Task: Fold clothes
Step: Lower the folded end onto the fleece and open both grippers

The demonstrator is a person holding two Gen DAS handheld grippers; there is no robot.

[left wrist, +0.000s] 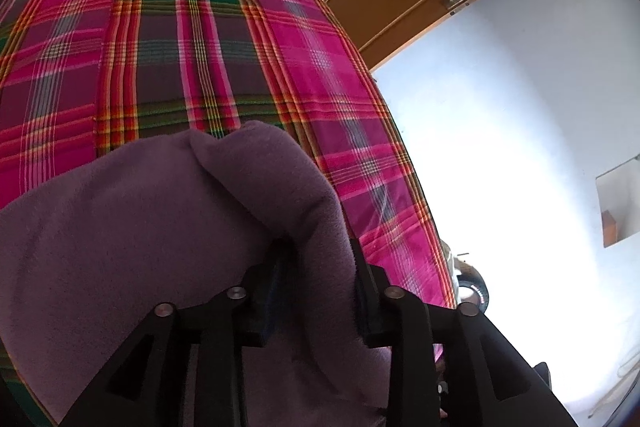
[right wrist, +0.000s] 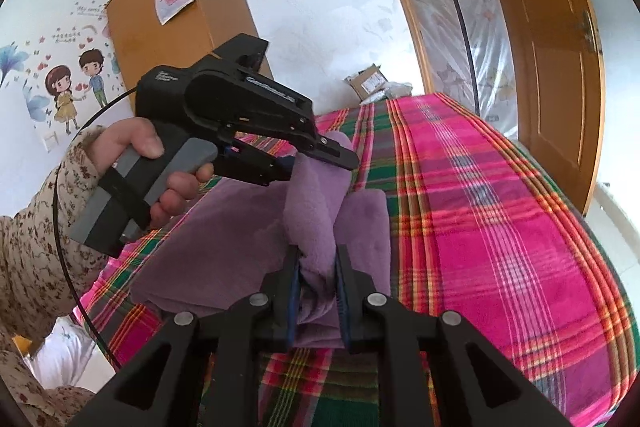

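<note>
Right gripper pinching purple fleece – fold runs away | plaid bedspread

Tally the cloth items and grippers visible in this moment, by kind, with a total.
Purple fleece garment: 1
Plaid bed cover: 1
Handheld grippers: 2, left gripper and right gripper
Total: 4
</note>
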